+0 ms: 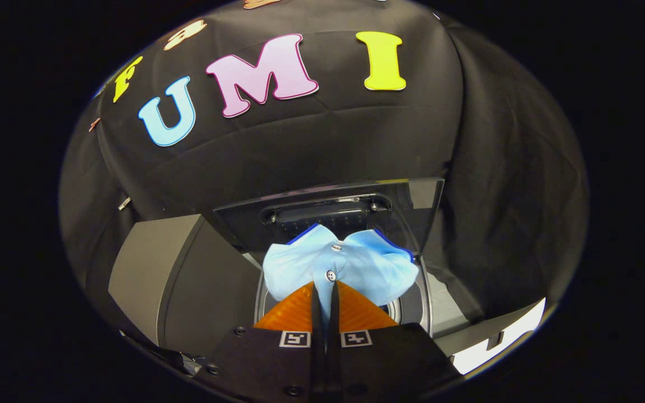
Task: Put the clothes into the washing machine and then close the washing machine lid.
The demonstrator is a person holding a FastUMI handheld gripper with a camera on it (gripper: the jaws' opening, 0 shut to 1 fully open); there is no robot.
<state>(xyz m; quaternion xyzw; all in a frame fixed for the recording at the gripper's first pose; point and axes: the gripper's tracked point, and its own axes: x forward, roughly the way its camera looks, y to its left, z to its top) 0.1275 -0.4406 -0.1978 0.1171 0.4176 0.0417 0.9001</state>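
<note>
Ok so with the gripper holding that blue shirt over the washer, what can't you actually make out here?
- Inside of the washing machine drum, gripper view: hidden by the light blue shirt and the gripper shut on it.
- Rest of the shirt: bunched, lower part hidden behind the orange fingers.
- Raised lid: dark glass, hinge hidden behind the shirt.
- Machine's front: cut off.

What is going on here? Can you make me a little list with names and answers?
gripper: fingers closed together, pinching the shirt
shirt: light blue, with buttons, bunched up, held just above the washer's opening
washer: grey, top-loading, right below the fingers
lid: open, standing up behind the shirt
drum: a bit of it shows beside the fingers
done so far: shirt not yet dropped in, lid not yet closed
</note>
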